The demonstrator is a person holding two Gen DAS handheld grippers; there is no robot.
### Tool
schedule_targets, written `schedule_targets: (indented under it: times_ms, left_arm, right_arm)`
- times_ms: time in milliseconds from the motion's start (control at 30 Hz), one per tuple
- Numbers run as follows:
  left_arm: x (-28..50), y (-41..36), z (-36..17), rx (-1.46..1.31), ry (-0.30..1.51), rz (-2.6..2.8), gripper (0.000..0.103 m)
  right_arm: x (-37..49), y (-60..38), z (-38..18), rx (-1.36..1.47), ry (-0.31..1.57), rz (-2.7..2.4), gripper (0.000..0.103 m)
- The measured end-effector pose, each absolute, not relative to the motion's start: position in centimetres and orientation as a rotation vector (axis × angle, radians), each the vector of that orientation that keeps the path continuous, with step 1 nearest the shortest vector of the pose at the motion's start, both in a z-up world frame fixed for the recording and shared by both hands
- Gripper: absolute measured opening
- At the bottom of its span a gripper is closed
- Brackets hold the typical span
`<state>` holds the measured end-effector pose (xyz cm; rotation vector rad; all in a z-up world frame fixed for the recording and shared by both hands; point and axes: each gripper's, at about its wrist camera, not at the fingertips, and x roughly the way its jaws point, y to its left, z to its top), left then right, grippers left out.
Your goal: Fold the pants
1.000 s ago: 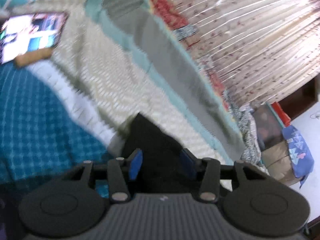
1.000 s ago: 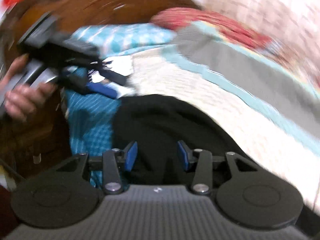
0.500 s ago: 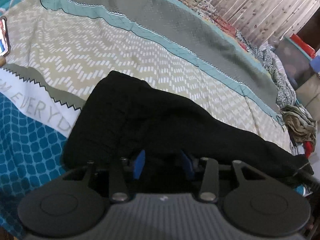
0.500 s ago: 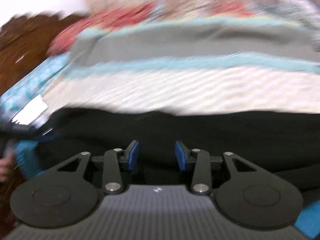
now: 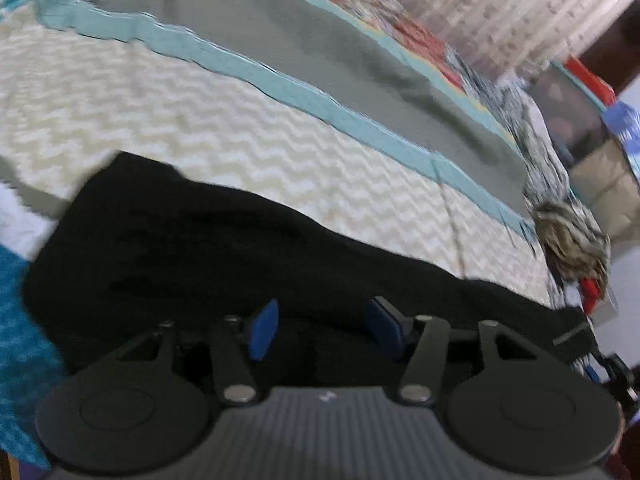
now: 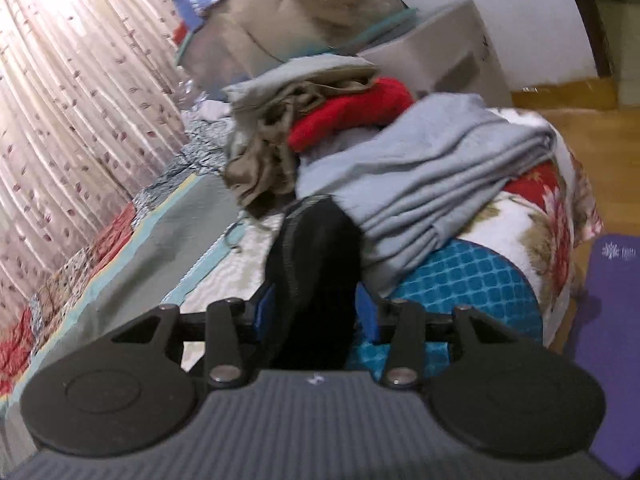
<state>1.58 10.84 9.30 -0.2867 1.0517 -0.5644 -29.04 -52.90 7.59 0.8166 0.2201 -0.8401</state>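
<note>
Two grippers work one pair of black pants (image 5: 248, 248), which lies stretched along the near edge of the patterned bedspread (image 5: 200, 120), running from 9 o'clock toward 3 o'clock in the left wrist view. The right gripper (image 6: 316, 312) has its blue pads pressed against a bunched end of the fabric — clamped on it, seemingly to hold that end taut for a fold. The left gripper (image 5: 326, 330) hovers over the cloth with its pads apart; whether any fabric sits between them I cannot tell, since black hides the folds. A pile of other laundry (image 6: 360, 152) sits at 12 o'clock beyond the right gripper. Motion blur smears the bedspread's pattern — and the pants' near edge is cut off by both gripper bodies.
</note>
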Motion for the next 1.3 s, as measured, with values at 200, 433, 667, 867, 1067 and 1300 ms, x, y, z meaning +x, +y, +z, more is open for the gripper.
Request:
schedule_targets:
  times_ms: [200,433,667,867,1067,1300]
  left_arm:
    - [0.4,4.7,7.9,-0.182,1.128,-0.636,0.057]
    - [-0.4,0.9,4.6,-0.015,1.185,-0.572,0.059]
    - [-0.5,0.4,5.0,0.017,1.194,-0.556,0.062]
    - [-0.8,0.8,5.6,-0.019,1.181,-0.558,0.064]
    - [-1.4,2.3,6.8,-0.153,1.157,-0.635,0.064]
    - [-1.5,4.3,6.3,-0.211,1.165,-0.64,0.065]
  right_arm:
    - [-26.9,-55.0,6.6,0.854,0.23,-0.753,0.048]
    - [-27.2,-56.7,4.8,0.916,0.25,-0.73,0.048]
    - [-27.6,-56.3,5.4,0.939,0.253,-0.662,0.012]
    - [-27.6,-51.0,10.6,0.766,0.216,-0.565,0.011]
    - [-23.5,-41.7,14.9,0.335,0.326,-0.391,0.011]
    - [-19.0,-29.9,8.8,-0.096,0.69,-0.148,0.017]
